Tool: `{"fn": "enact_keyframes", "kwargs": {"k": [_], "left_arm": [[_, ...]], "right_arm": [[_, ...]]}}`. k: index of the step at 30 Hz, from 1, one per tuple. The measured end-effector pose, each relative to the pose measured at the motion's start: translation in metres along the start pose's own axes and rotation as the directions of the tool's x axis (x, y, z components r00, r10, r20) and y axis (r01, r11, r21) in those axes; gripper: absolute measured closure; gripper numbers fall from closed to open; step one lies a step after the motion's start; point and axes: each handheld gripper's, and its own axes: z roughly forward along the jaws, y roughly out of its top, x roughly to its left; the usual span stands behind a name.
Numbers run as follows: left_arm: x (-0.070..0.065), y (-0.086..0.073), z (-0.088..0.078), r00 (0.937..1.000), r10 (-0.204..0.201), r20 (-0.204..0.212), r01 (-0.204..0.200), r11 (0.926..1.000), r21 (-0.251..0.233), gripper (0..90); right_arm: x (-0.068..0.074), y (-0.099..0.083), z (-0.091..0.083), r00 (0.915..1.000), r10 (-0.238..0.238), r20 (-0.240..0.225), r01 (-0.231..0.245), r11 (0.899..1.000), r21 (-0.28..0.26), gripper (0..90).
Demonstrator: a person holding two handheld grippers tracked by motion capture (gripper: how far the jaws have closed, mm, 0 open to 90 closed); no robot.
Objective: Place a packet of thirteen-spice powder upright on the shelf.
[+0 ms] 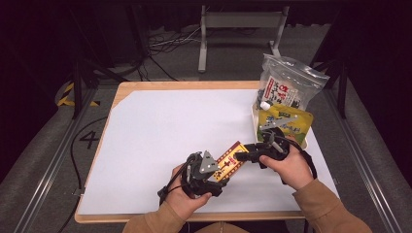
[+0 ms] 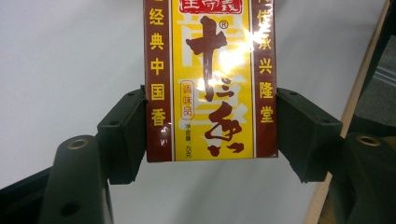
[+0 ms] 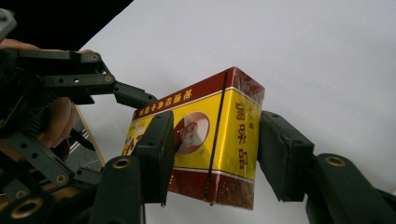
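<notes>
A yellow and dark red box with Chinese print (image 1: 232, 159) is held above the white sheet between both grippers. My left gripper (image 1: 219, 171) comes from the lower left and is shut on the box's near end; in the left gripper view its pads (image 2: 122, 135) press both long edges of the box (image 2: 210, 70). From the right, my right gripper (image 1: 244, 156) takes the far end. In the right gripper view its pads (image 3: 282, 154) sit against two sides of the box (image 3: 233, 135), with my left gripper (image 3: 126, 95) behind it.
A white sheet (image 1: 170, 131) covers most of the wooden table (image 1: 121, 90). At the right edge a white tray (image 1: 253, 116) holds a yellow pouch (image 1: 289, 124) and a clear bag with a printed label (image 1: 286, 87). A metal stand's legs (image 1: 201, 43) rise behind the table.
</notes>
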Motion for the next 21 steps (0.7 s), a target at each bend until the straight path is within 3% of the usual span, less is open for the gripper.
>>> {"fn": "enact_keyframes", "kwargs": {"k": [13,15,21], "left_arm": [[-0.001,-0.001,0.006,1.0000,0.005,-0.005,-0.005,0.9995,0.032,31.6],[-0.002,-0.001,0.007,0.9997,0.014,-0.020,-0.013,0.9995,0.030,31.5],[-0.002,0.000,0.005,0.9994,0.016,-0.031,-0.016,0.9996,0.024,31.1]], "right_arm": [[0.009,0.003,-0.008,0.9985,-0.011,-0.053,0.008,0.999,-0.044,64.4],[0.013,0.005,-0.008,0.9982,-0.035,-0.049,0.032,0.998,-0.051,65.3],[0.014,0.006,-0.009,0.9977,-0.031,-0.059,0.027,0.997,-0.068,66.4]]}}
